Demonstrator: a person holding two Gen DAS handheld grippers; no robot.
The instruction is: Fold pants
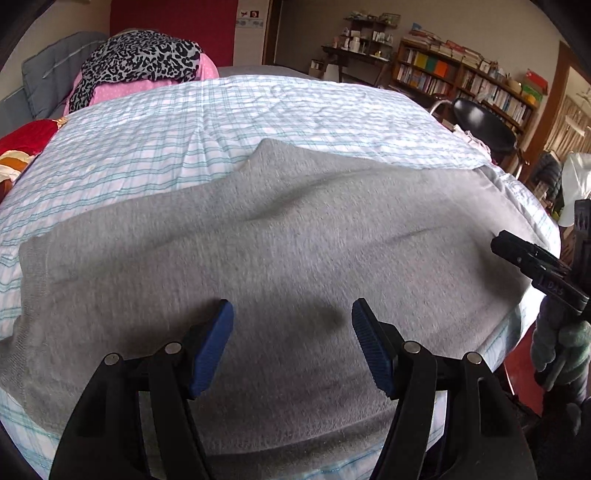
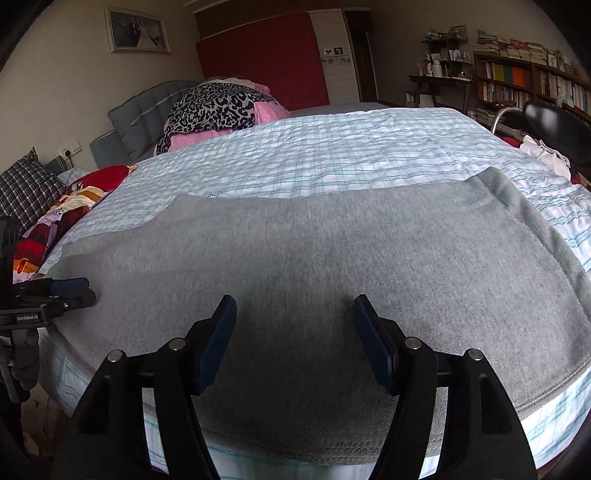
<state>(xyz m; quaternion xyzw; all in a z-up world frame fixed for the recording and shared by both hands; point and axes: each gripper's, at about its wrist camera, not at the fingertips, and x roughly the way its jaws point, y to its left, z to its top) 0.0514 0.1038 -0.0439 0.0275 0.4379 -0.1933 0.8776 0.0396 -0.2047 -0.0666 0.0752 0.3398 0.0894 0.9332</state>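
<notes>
Both tools gape wide, holding nothing: left tool (image 1: 292, 314) and right tool (image 2: 294, 310) above gray pants (image 2: 295, 258) on the striped bed (image 2: 332, 147); bookshelf (image 2: 532, 81) at two o'clock.

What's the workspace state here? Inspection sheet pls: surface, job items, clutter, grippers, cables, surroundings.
Surface: bed with a striped white and teal cover, lightly wrinkled.
Job's things: grey pants spread flat on the near edge of the bed, a few shallow creases, no fold seen yet.
Clutter: leopard-print cloth on pink bedding by the headboard; red patterned blanket at the bed's left side.
Grippers: left gripper open above the pants, holding nothing; right gripper open, holding nothing.
Cables: nothing seen.
Surroundings: bookshelf, black chair, framed photo on the wall.
</notes>
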